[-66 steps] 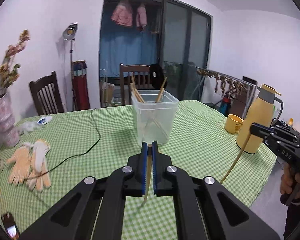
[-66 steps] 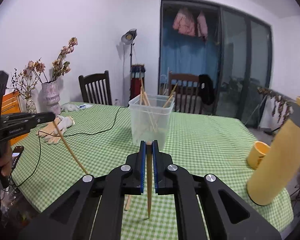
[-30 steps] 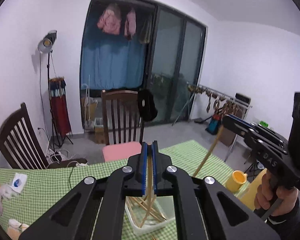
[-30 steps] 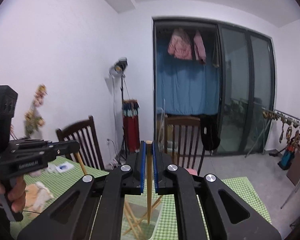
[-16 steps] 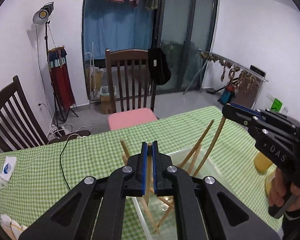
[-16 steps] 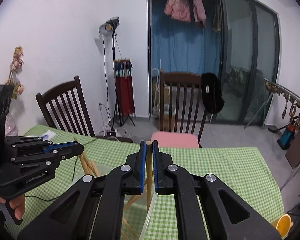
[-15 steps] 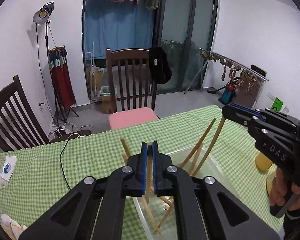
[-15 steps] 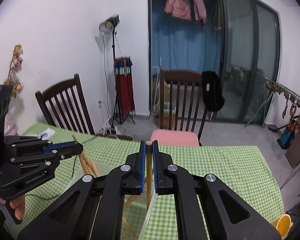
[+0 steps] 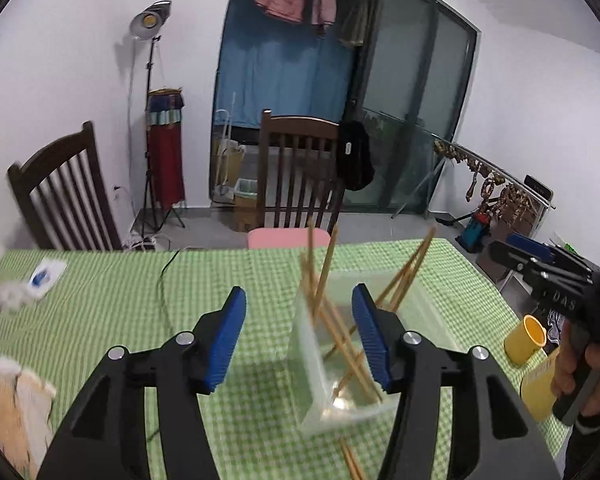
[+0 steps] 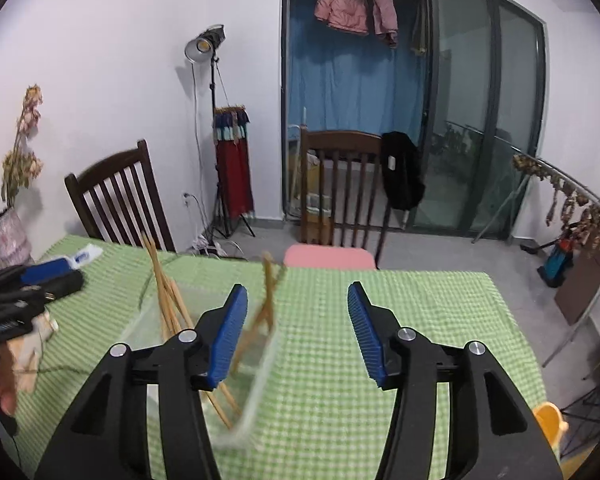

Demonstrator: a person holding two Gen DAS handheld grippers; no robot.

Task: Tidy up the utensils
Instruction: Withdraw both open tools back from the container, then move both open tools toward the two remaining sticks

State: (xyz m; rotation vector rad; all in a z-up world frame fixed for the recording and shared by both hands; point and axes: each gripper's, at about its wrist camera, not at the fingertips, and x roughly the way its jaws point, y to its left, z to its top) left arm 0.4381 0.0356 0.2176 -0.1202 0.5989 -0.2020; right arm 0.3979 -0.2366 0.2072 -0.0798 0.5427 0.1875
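Both grippers, left (image 9: 298, 338) and right (image 10: 298, 334), have just been opening; nothing lies between their jaws. Chopsticks (image 9: 342, 340) lean toward twelve o'clock in the clear bin (image 9: 306, 360). Withdraw straight upward, avoiding the protruding tips.

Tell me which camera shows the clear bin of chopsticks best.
The left wrist view: the bin sits near centre, its inside and the chopsticks leaning in it visible, though slightly blurred. The right wrist view shows the bin more blurred and partly behind the tool's finger.
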